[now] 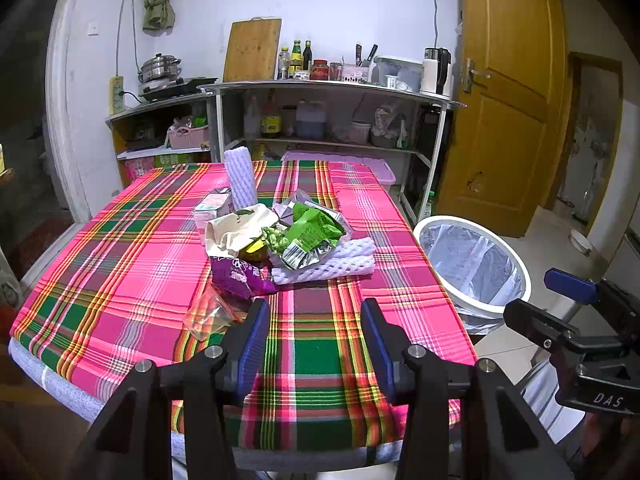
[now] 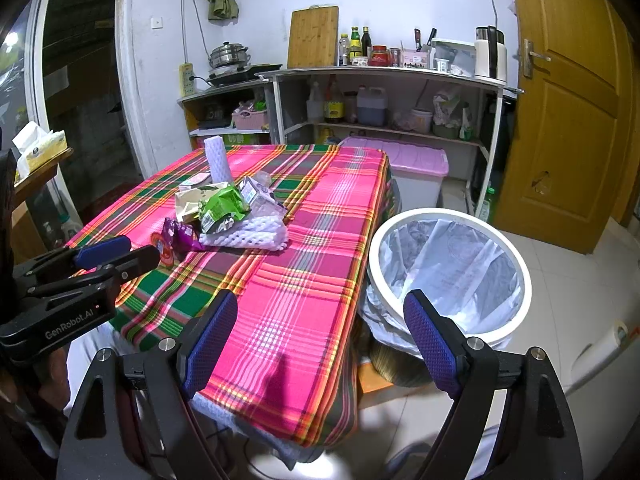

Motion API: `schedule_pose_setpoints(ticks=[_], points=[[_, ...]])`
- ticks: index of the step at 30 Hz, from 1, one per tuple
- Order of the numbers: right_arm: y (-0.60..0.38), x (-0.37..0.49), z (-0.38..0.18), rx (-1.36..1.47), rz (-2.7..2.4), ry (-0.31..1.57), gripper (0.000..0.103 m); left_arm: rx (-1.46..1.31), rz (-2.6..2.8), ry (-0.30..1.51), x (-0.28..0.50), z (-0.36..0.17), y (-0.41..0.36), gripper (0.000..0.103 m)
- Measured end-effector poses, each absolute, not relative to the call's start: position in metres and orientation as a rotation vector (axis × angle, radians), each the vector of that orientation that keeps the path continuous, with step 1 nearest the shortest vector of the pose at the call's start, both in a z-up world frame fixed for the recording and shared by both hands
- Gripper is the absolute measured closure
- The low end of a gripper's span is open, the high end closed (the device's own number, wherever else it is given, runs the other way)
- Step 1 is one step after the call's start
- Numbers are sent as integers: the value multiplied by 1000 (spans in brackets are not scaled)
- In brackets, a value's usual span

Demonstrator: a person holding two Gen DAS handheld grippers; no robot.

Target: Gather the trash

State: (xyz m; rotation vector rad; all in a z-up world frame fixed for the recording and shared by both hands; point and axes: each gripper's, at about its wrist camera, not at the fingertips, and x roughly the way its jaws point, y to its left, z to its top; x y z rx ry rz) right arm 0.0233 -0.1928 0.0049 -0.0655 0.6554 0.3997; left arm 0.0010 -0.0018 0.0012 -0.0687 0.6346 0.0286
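A home kitchen: a steel pot (image 1: 159, 67) sits on a cooker, a wooden cutting board (image 1: 252, 50) leans against the wall, and open metal shelves (image 1: 320, 116) hold sauce bottles (image 1: 296, 56), jars and an electric kettle (image 1: 436, 70) (knives stand in a holder nearby). A plaid cloth covers the worktop (image 1: 152, 248), beside a wooden door (image 1: 508, 92).

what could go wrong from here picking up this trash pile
1. The wrappers are heaped together: the green packet lies on the white foam net, so lifting one may drag or scatter others.
2. The clear bag by the left gripper looks thin and flat, so the pads might pinch the tablecloth too.
3. The bin stands off the table's side; loose pieces could drop on the way.
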Motion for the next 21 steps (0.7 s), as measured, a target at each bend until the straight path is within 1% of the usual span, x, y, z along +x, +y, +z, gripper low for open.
schedule_pose_setpoints(ticks=[21], points=[[-193,24,1,-65,399,668,18,-71,26,636,-4,6,-7,56]])
